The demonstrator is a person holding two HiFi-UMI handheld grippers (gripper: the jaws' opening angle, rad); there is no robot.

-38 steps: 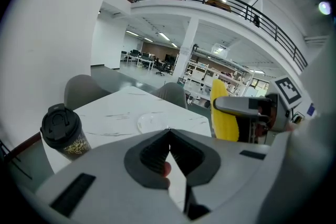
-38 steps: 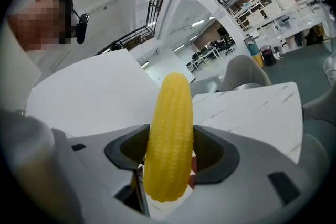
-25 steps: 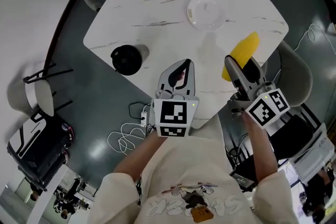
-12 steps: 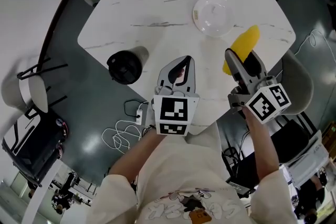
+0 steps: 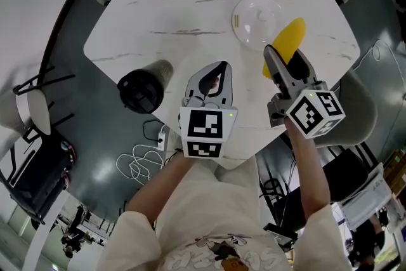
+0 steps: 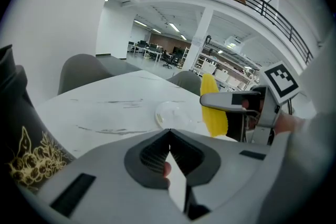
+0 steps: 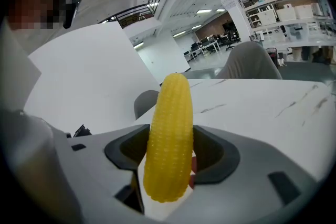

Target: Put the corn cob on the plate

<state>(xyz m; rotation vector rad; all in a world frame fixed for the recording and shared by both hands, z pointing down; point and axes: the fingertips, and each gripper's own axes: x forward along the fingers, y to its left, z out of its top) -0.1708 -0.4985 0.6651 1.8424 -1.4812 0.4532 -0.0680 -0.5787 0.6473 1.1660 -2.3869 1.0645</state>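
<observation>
The yellow corn cob (image 5: 289, 37) is held in my right gripper (image 5: 283, 61), which is shut on its lower half; the cob (image 7: 169, 155) sticks up between the jaws in the right gripper view. It hangs over the white marble table (image 5: 190, 3), its tip at the right rim of the clear round plate (image 5: 255, 20). My left gripper (image 5: 221, 68) is shut with nothing in it, low over the table's near edge, left of the right one. In the left gripper view the plate (image 6: 170, 114) lies ahead and the cob (image 6: 212, 110) to its right.
A black cup (image 5: 141, 91) stands at the table's near left corner; it shows as a dark wall with gold print (image 6: 21, 160) in the left gripper view. Grey chairs (image 5: 361, 105) ring the table. White cables (image 5: 143, 165) lie on the floor below the table edge.
My right gripper has carried the corn cob forward and left, from beside the table's right edge up to the plate's rim. The left gripper has stayed shut in about the same place.
</observation>
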